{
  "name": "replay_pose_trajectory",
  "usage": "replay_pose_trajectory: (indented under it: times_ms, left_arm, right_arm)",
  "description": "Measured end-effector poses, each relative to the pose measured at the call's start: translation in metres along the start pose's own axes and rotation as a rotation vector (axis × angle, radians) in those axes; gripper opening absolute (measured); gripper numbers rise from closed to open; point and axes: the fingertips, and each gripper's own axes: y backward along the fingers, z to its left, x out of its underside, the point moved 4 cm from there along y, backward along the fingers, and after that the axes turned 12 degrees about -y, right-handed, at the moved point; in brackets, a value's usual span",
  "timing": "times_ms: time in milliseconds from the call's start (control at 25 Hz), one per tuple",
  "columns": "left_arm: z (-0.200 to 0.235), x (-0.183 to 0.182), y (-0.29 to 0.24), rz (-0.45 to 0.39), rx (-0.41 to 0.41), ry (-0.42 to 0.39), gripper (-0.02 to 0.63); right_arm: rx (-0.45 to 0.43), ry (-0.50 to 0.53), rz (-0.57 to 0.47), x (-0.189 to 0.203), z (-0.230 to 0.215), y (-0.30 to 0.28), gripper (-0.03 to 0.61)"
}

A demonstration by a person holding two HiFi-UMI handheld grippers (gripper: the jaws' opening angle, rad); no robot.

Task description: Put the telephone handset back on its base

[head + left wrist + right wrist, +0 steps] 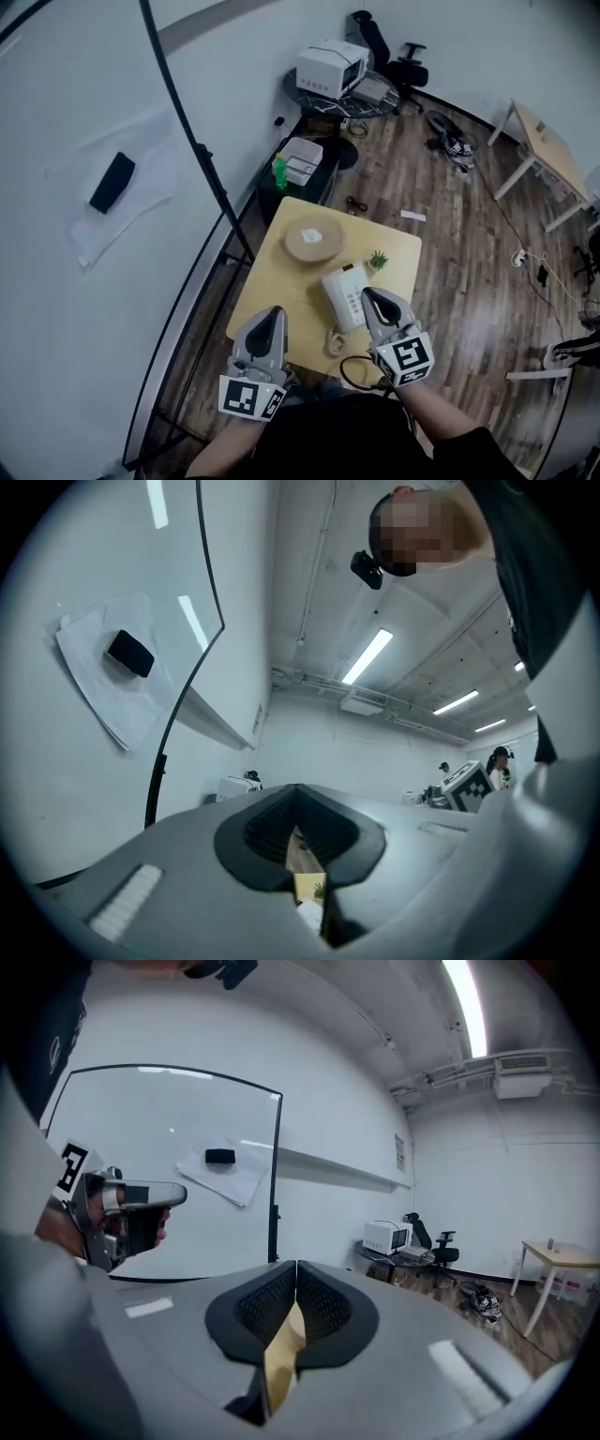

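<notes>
A white telephone lies on the small yellow table in the head view. Its handset seems to rest along the base's left side, though the detail is too small to be sure. A coiled cord curls at the near end. My right gripper hovers at the phone's right edge, shut, with nothing between its jaws. My left gripper hangs over the table's near left part, a little left of the phone, also shut and empty. Beyond the closed left jaws a sliver of the phone shows.
A round wooden dish and a small green plant stand at the table's far side. A black cable loops off the near edge. A whiteboard stands on the left, a dark side table with a green bottle behind.
</notes>
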Motion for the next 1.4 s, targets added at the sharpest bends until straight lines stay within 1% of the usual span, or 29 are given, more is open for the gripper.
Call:
replay_pose_trajectory:
  times_ms: [240,480,600,840,1040,1400]
  left_arm:
    - [-0.008,-0.013,-0.007,-0.013,0.024,-0.027,0.0]
    - [-0.014,-0.02,-0.009,-0.029,0.039,-0.042,0.0]
    - [-0.018,-0.022,-0.009,-0.03,0.041,-0.046,0.0]
    - [-0.021,-0.024,-0.007,-0.031,0.04,-0.047,0.0]
    - [-0.024,-0.023,-0.005,-0.028,0.046,-0.045,0.0]
    - [-0.026,-0.023,-0.003,-0.027,0.056,-0.042,0.0]
  right_arm:
    - [0.013,-0.071,-0.081,-0.016,0.005,0.018,0.009]
    - [0.009,-0.079,-0.131,-0.021,0.008,0.03,0.009]
    - [-0.007,-0.07,-0.146,-0.022,0.009,0.031,0.008]
    - [-0.012,-0.073,-0.136,-0.016,0.011,0.034,0.008]
    - [0.003,-0.087,-0.138,-0.02,0.012,0.037,0.008]
    - [0.0,-0.067,-0.131,-0.015,0.012,0.04,0.008]
